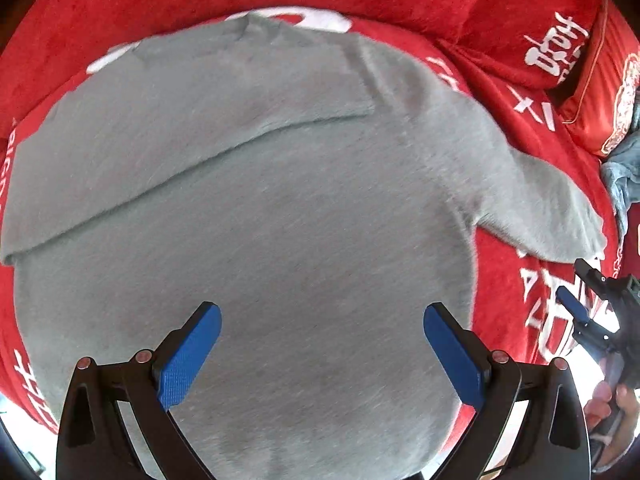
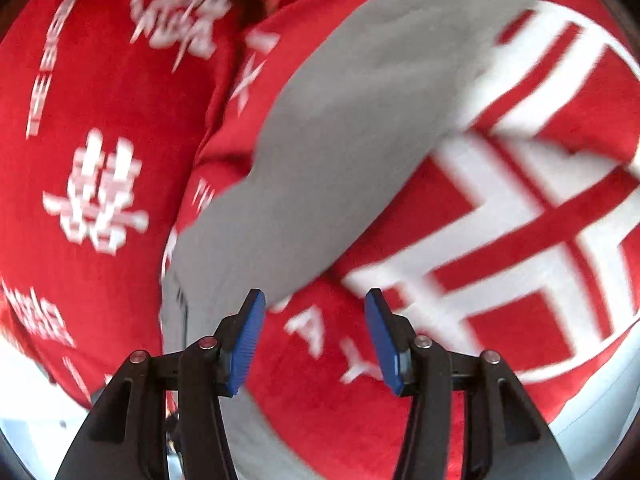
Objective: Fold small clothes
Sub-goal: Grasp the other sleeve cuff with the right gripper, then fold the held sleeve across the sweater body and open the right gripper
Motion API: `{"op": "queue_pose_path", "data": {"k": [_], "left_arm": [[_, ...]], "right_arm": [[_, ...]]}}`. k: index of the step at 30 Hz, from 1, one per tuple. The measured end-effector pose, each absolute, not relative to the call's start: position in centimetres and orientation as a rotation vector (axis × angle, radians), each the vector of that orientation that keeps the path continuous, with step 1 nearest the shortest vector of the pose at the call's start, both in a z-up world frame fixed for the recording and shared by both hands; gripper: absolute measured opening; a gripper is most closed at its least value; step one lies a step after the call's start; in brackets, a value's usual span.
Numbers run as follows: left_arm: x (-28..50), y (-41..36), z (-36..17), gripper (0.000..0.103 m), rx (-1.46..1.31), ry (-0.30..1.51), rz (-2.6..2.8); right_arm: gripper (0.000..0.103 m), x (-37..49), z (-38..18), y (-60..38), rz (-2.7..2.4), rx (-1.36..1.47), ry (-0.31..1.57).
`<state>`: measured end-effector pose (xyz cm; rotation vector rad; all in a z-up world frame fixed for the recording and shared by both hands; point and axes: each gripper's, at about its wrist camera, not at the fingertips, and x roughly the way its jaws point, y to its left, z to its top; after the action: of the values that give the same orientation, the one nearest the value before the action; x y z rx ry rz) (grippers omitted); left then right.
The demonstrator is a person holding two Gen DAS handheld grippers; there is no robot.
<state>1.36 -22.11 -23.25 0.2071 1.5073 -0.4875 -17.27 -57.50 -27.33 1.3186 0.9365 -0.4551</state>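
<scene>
Grey sweater (image 1: pixel 260 208) lies flat on the red blanket (image 1: pixel 140 0), body spread wide, which is why it fills most of your left wrist view. One sleeve is already laid across the chest: you can see its diagonal edge running from the left side up toward the right shoulder. That's probably why the left side reads as a straight edge now.

The other sleeve (image 1: pixel 532 196) is unfolded and trails out toward the blanket's right side, cuff resting on the white lettering. Red pillows (image 1: pixel 532 20) sit at the far right corner, clear of the work. A bluish cloth (image 1: pixel 624 172) pokes in at the right edge; can't tell what it is.

Your left gripper (image 1: pixel 322 344) hangs over the lower body of the sweater, jaws spread wide, nothing between them. I'd read it as parked, not about to pinch.

Your right gripper (image 2: pixel 314 332) has its jaws apart too, empty. In its own view the cuff end of that sleeve (image 2: pixel 320 160) is just ahead and to the left of the left pad (image 2: pixel 248 344), which overlaps the cloth edge. The frame is motion-blurred, so I can't confirm contact. From the left wrist view the right gripper (image 1: pixel 580 292) sits just below the cuff, your hand (image 1: pixel 612 404) on the grip.

Judgement: next step is taking the cuff to bring the sleeve across. Get both layers in the pinch, or the sleeve drags and skews.
</scene>
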Motion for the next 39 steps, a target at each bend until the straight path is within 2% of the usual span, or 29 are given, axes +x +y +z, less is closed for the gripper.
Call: {"op": "queue_pose_path", "data": {"k": [16, 17, 20, 27, 32, 39], "left_arm": [[0.3, -28.8, -22.6, 0.101, 0.242, 1.441, -0.502], [0.4, -29.1, -22.7, 0.101, 0.241, 1.439, -0.501], [0.6, -28.4, -22.3, 0.101, 0.233, 1.432, -0.489], [1.8, -24.8, -20.8, 0.101, 0.208, 1.386, -0.456], [3.2, -21.4, -20.1, 0.101, 0.168, 1.363, -0.401], [4.5, -15.3, -19.8, 0.101, 0.112, 1.349, -0.310]], "right_arm": [[0.058, -16.1, -28.6, -63.7, -0.433, 1.438, 0.681], [0.055, -15.9, -28.8, -63.8, -0.431, 1.468, 0.665], [0.006, -15.6, -29.6, -63.9, -0.443, 1.545, 0.680], [0.006, -13.0, -27.6, -62.8, -0.345, 1.588, 0.574], [0.006, -6.0, -23.0, -59.6, -0.148, 1.401, 0.634], [0.006, 6.5, -18.6, -49.1, 0.128, 1.048, 0.803]]}}
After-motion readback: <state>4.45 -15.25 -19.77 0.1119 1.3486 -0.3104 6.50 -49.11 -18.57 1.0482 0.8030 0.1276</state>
